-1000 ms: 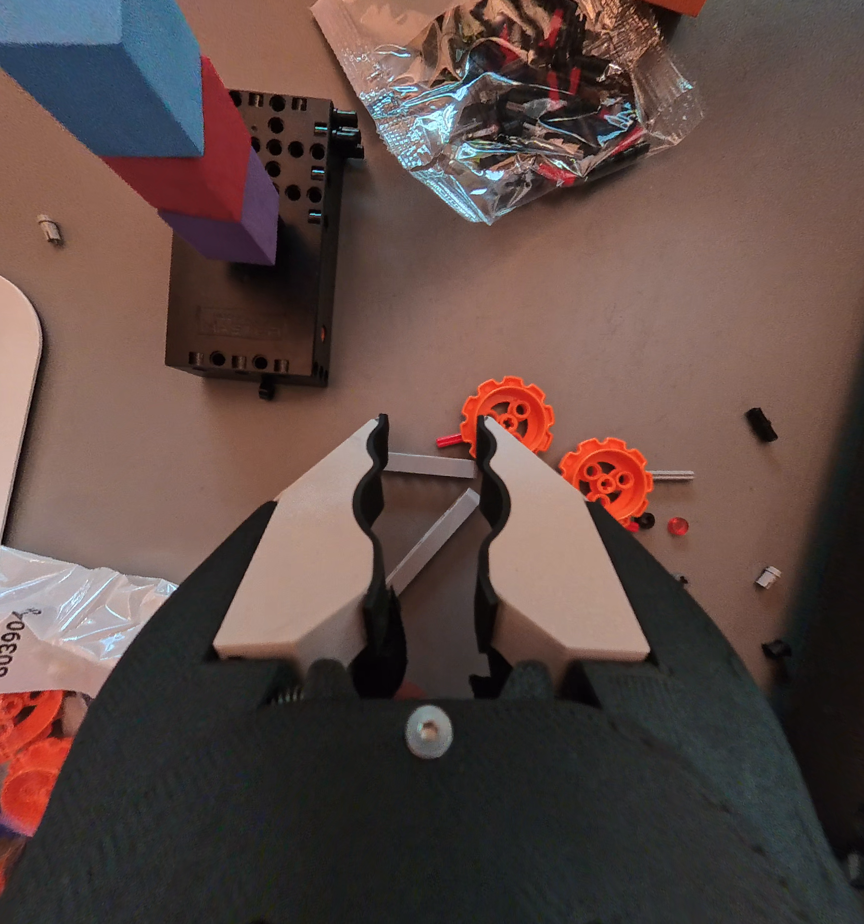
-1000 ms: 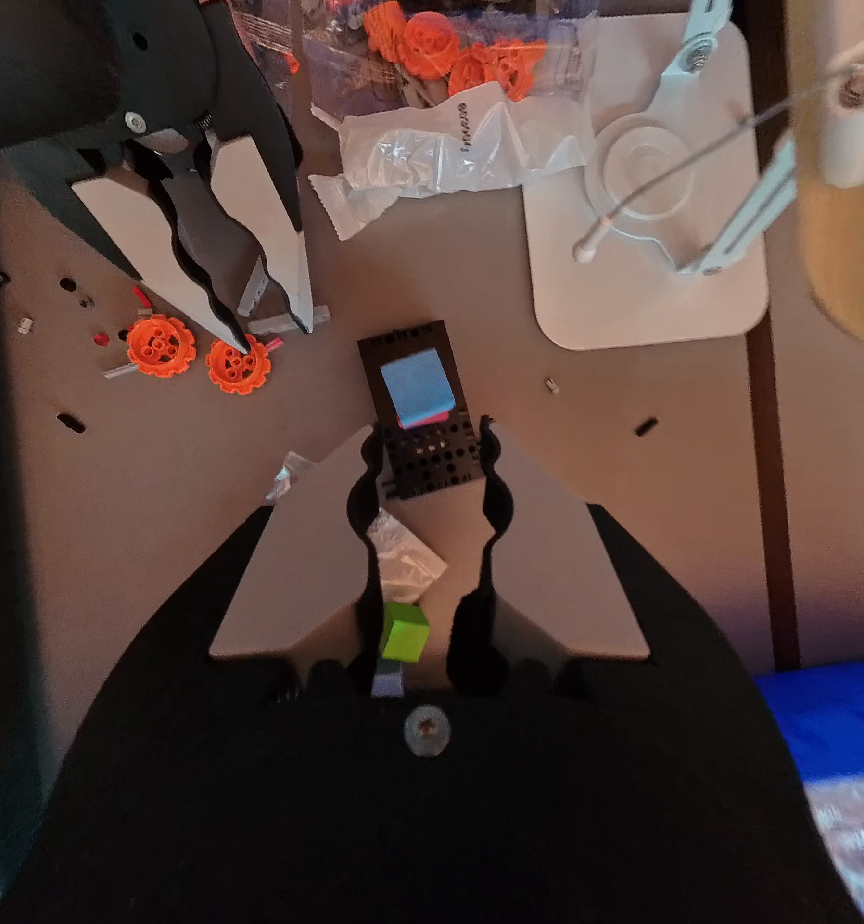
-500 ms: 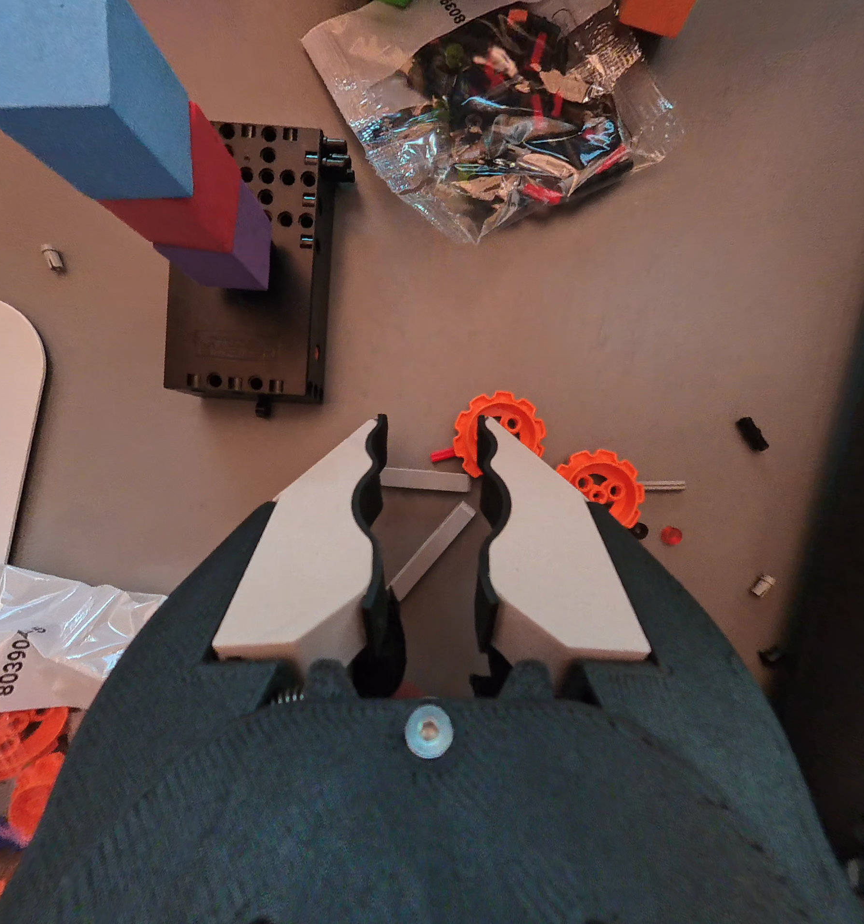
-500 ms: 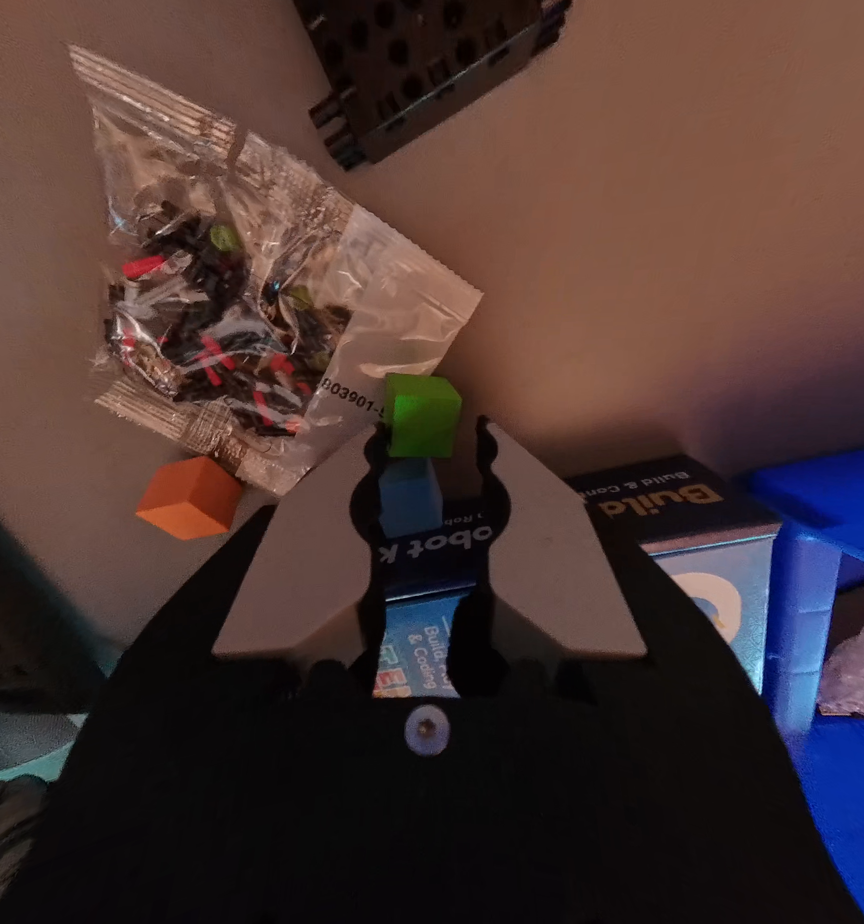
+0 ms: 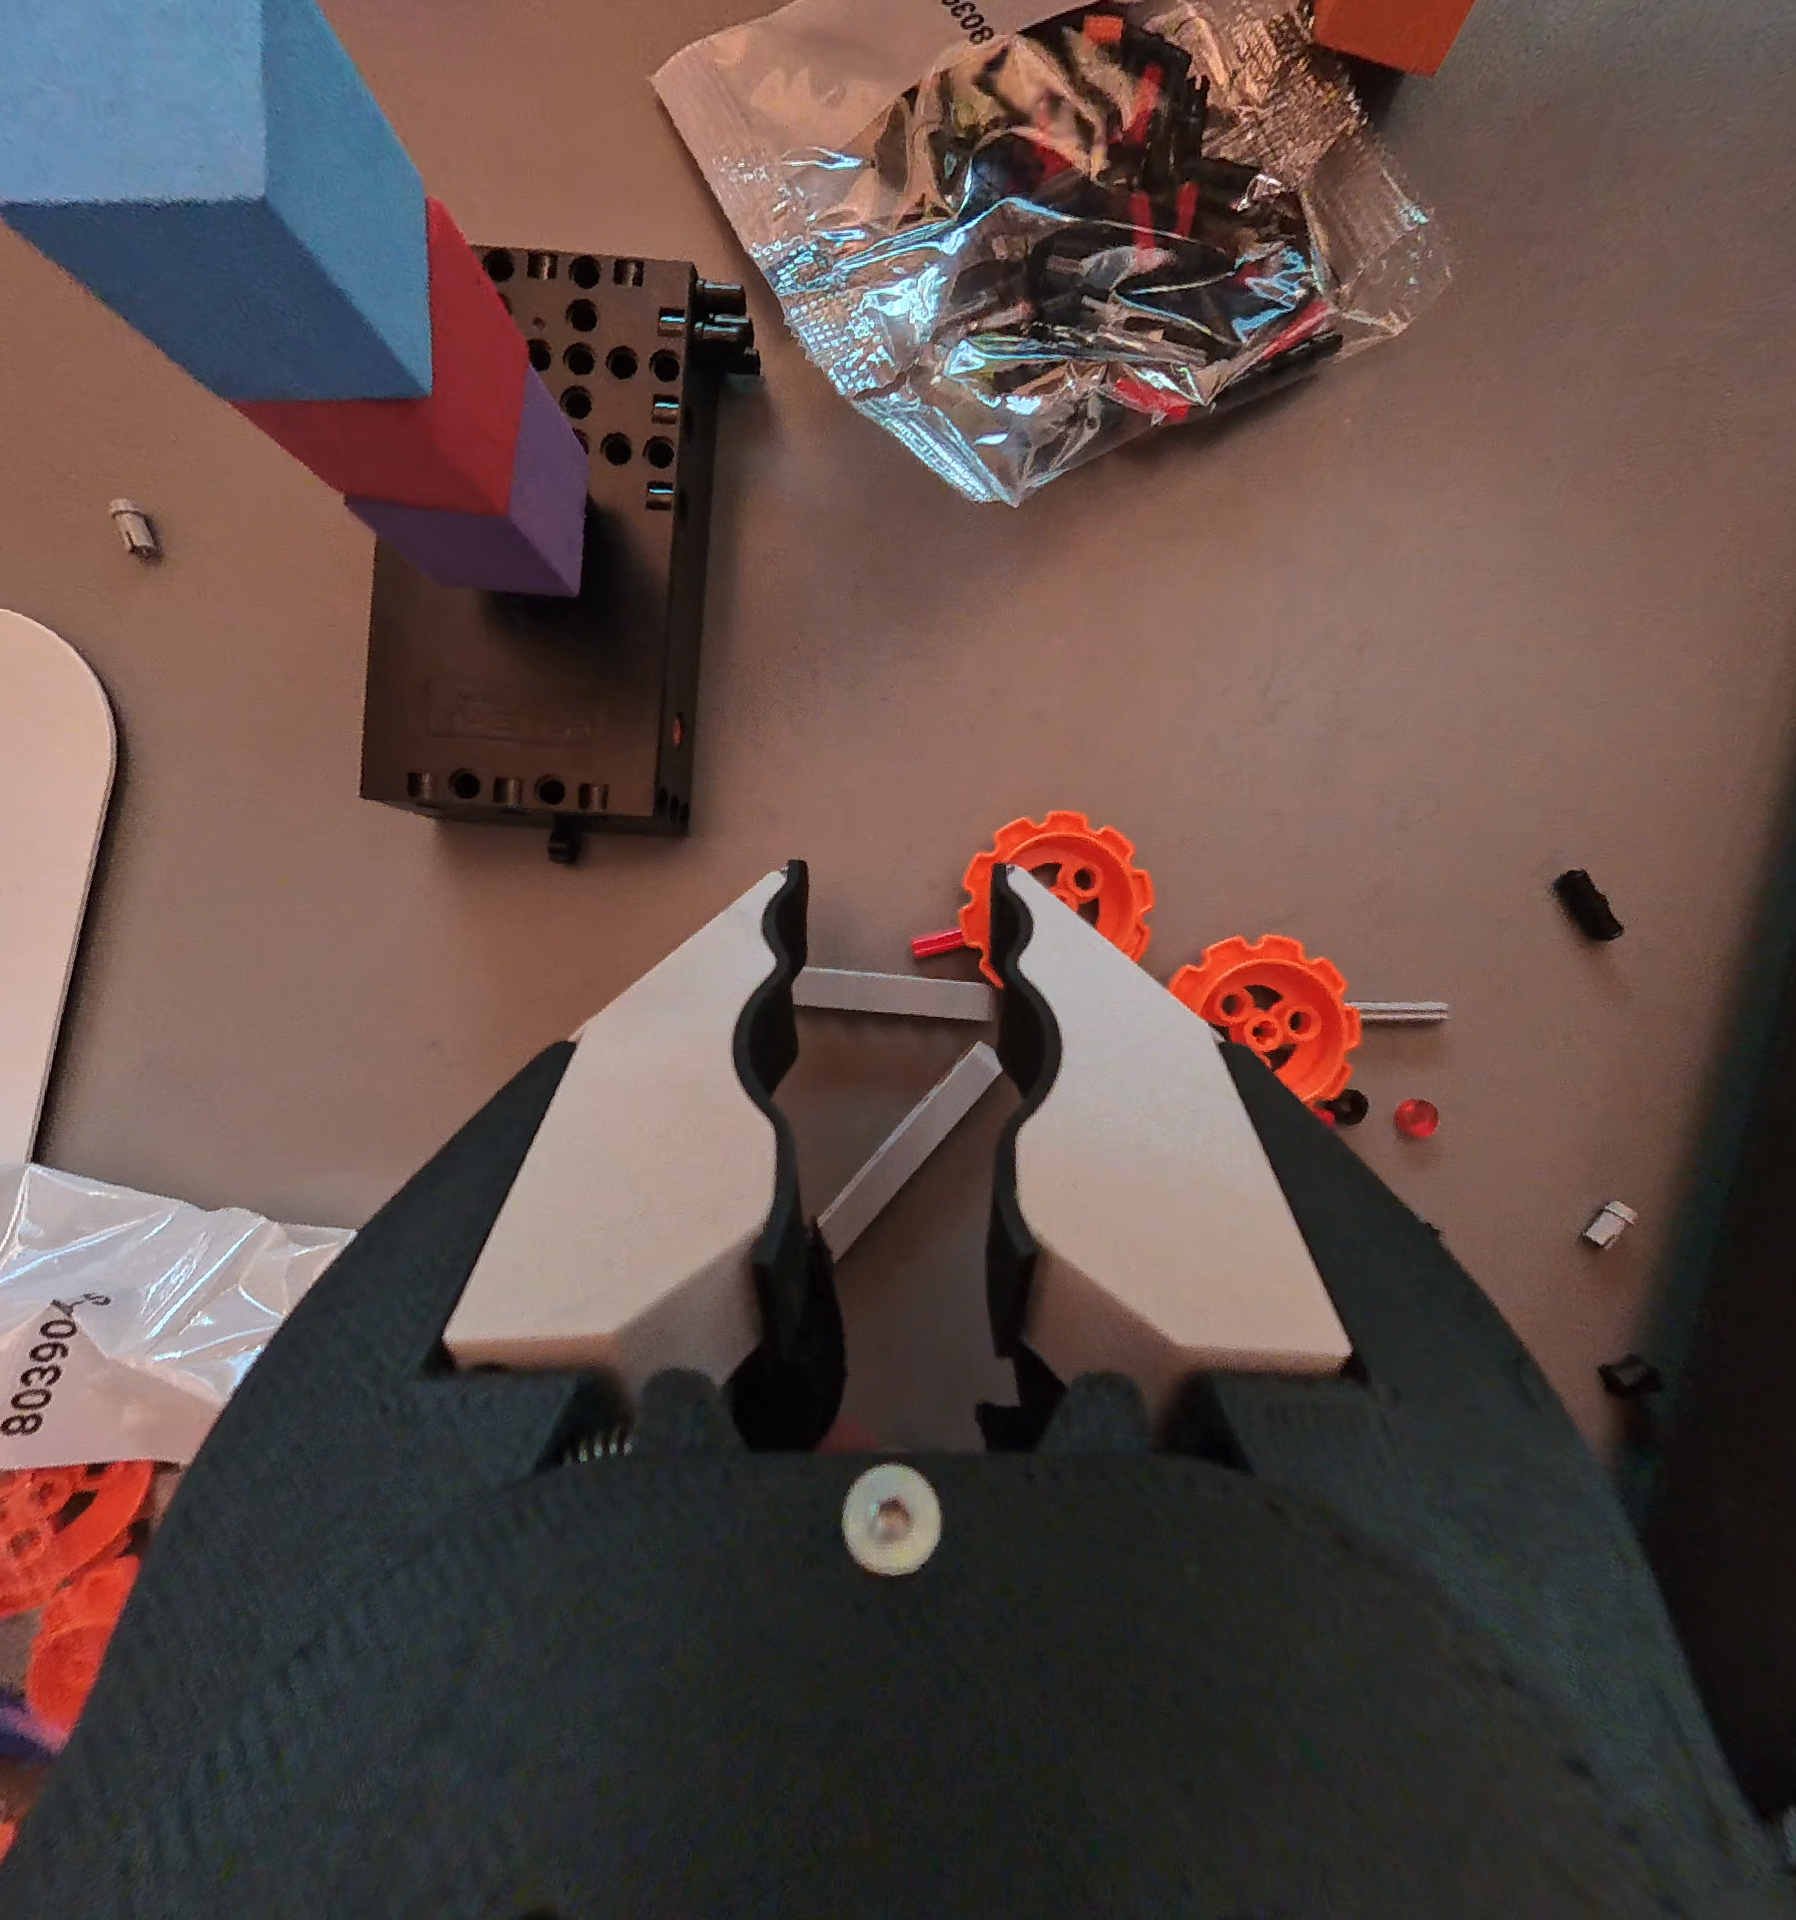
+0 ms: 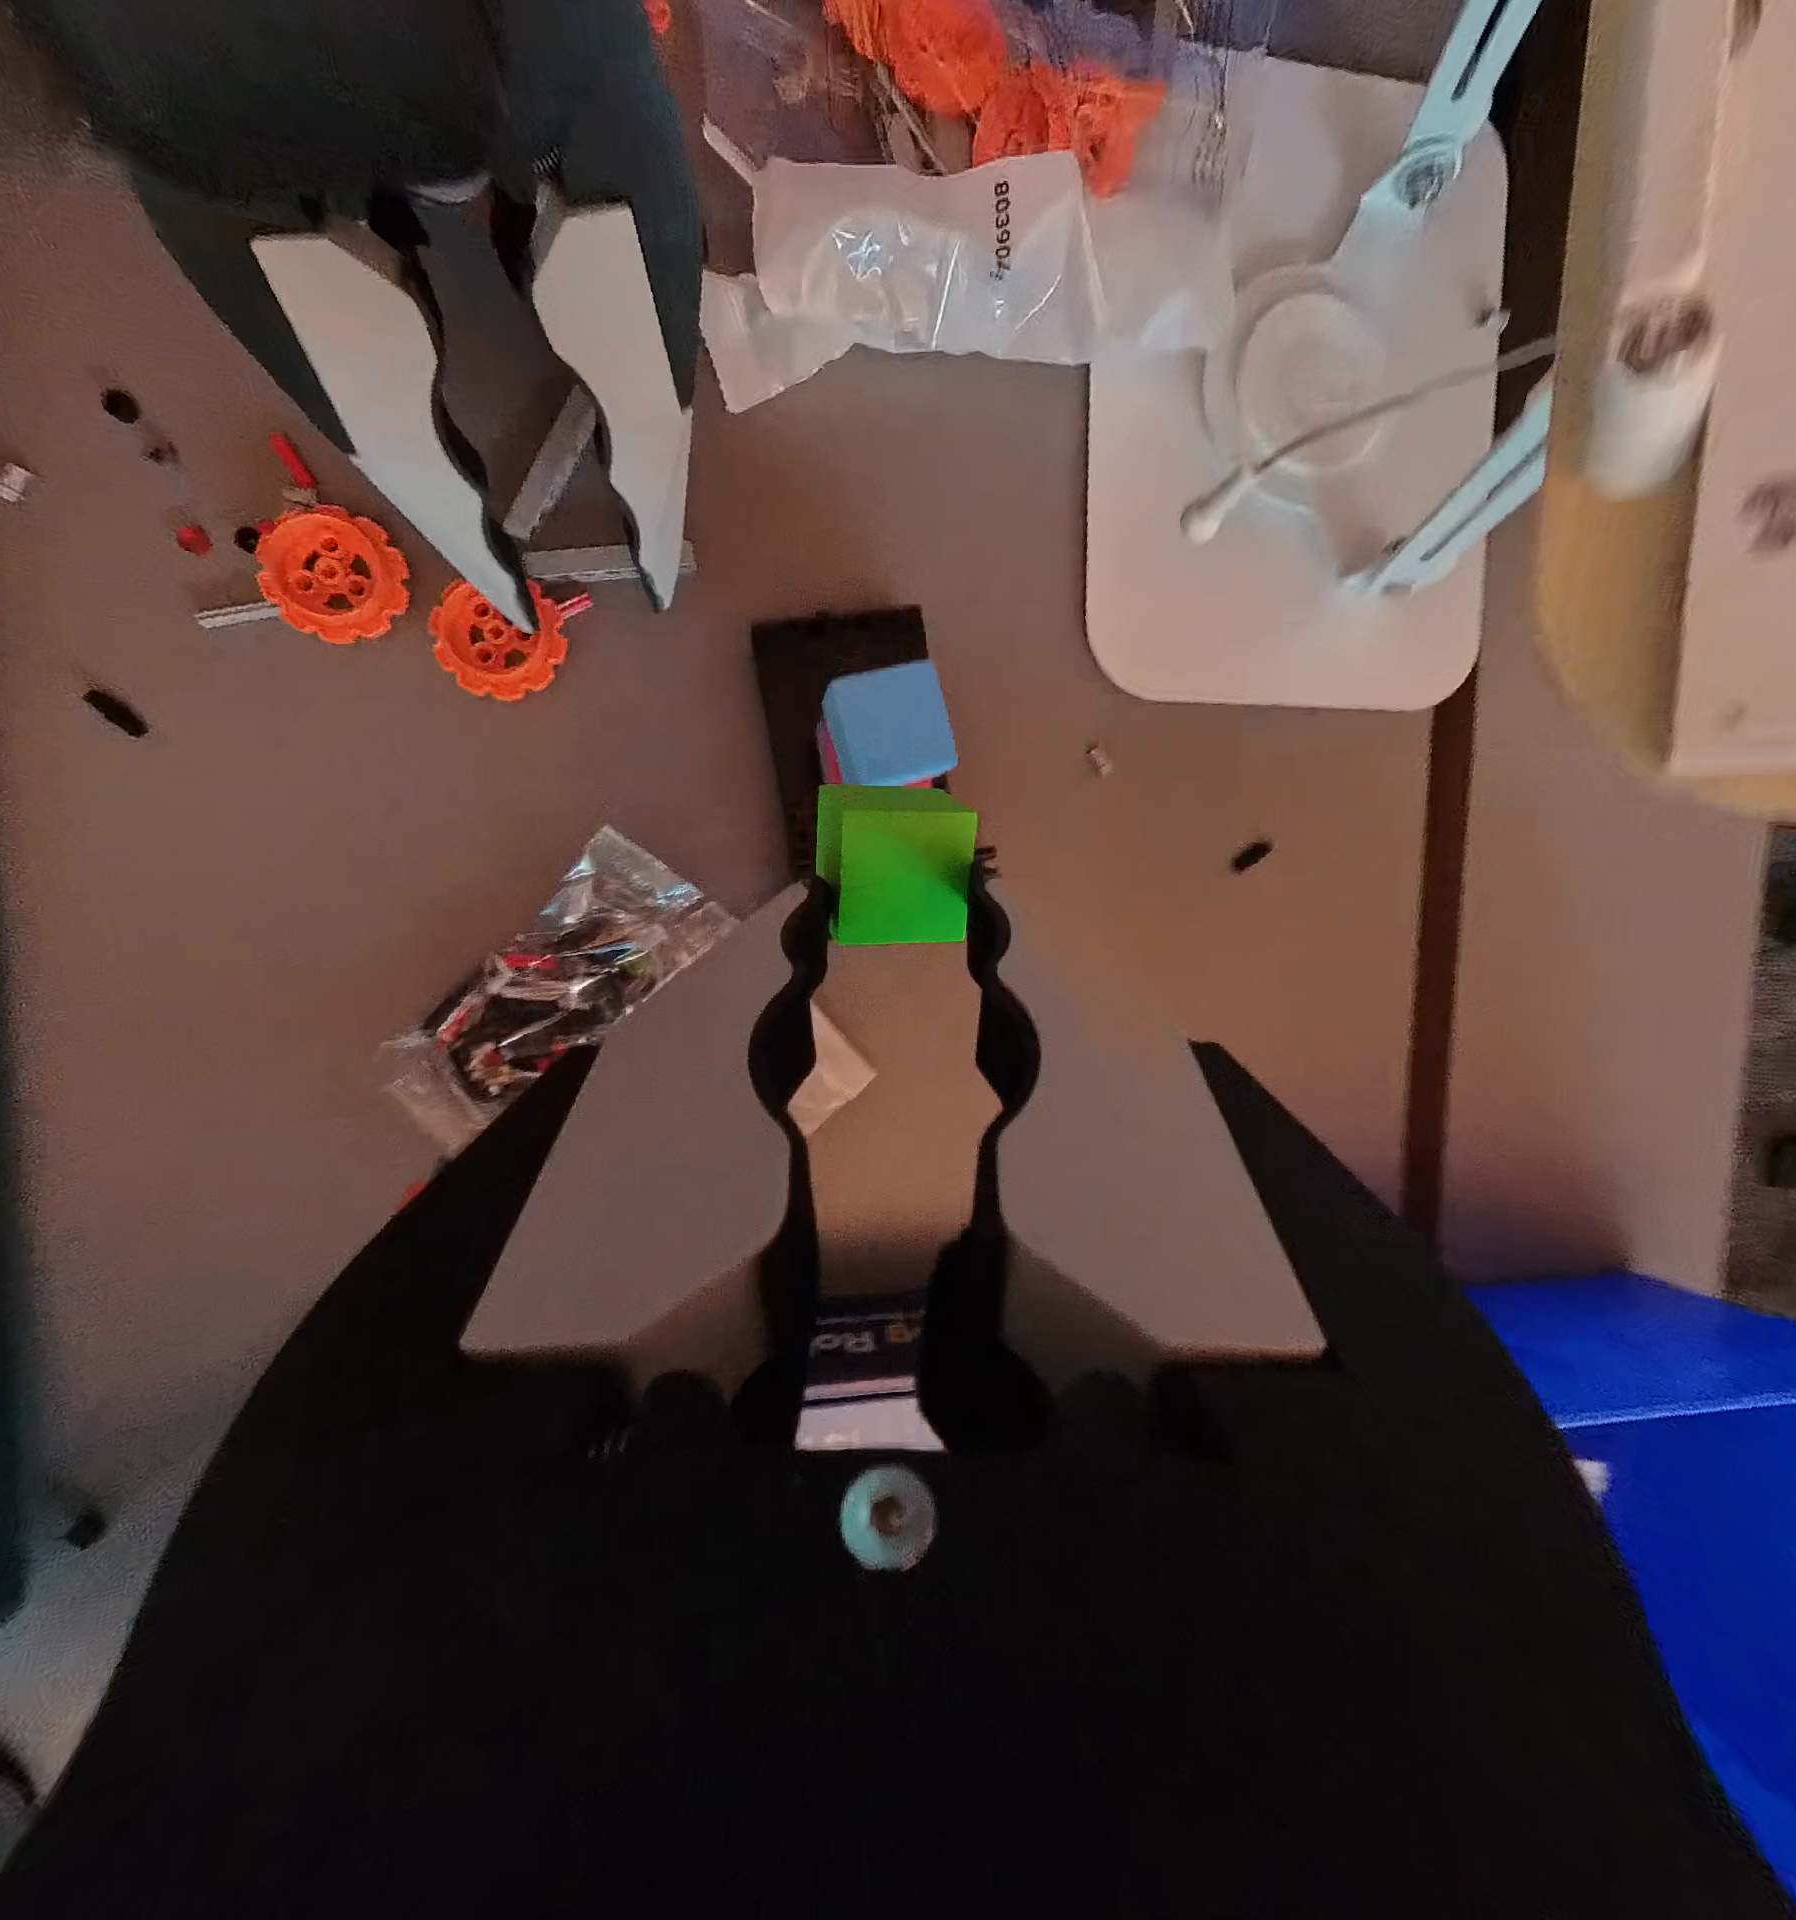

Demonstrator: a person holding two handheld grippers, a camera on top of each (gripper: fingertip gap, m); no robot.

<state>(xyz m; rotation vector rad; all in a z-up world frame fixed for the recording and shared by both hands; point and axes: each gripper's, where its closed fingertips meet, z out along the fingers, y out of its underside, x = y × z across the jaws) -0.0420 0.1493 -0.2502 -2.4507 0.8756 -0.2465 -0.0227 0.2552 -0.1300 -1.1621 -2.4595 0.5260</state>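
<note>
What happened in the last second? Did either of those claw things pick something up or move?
The right gripper took hold of the green cube and carried it up near the blue-topped block stack. The left gripper stayed open over the grey bars beside the orange gears; the stack is unchanged.

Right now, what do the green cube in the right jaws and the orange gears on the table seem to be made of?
Green cube: probably foam, or painted wood; matte faces, no shine.
Orange gears: likely moulded hard plastic; smooth teeth, round holes, uniform colour.
</note>
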